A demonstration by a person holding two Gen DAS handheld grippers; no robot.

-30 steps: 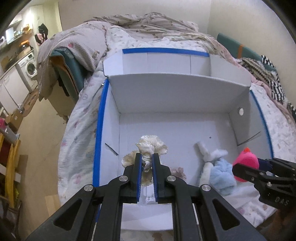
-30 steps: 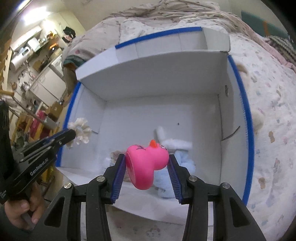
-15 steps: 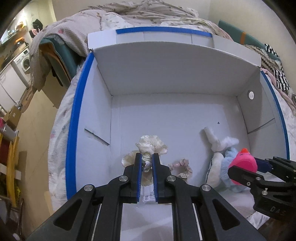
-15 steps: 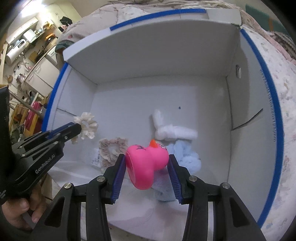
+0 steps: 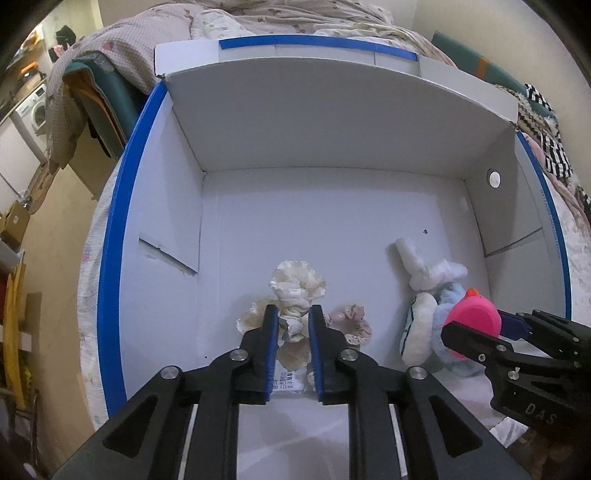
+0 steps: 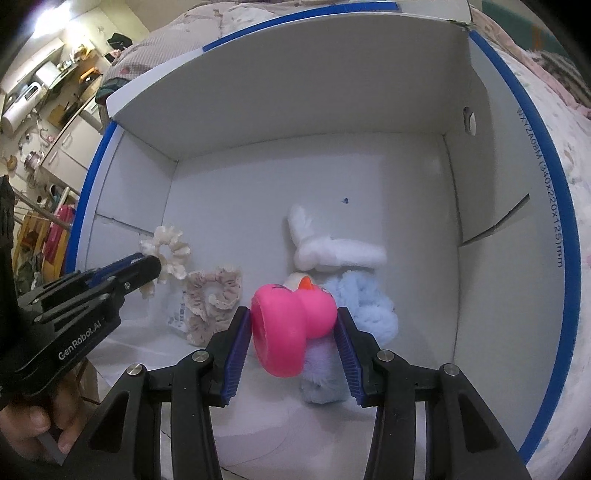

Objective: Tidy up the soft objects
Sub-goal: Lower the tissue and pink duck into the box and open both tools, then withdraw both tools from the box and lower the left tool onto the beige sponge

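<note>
My left gripper (image 5: 292,314) is shut on a cream scrunchie (image 5: 295,291) and holds it low inside a white box with blue edges (image 5: 118,206), near its left front. It also shows in the right wrist view (image 6: 166,254). My right gripper (image 6: 293,317) is shut on a pink rubber duck (image 6: 291,321), held over a light blue and white plush toy (image 6: 343,258) in the box's right front. The duck (image 5: 474,314) and plush (image 5: 428,295) show at the right in the left wrist view. A beige scrunchie (image 6: 212,295) lies on the box floor between them.
The box (image 6: 546,206) sits on a bed with a floral quilt (image 5: 258,14). A striped cloth (image 5: 550,147) lies to the right. A white tag (image 5: 286,380) lies on the box floor under the left gripper. A washing machine (image 5: 33,110) stands far left.
Both grippers have moved forward and down into the box with their loads. The left jaws have parted slightly but still hold the cream scrunchie.
</note>
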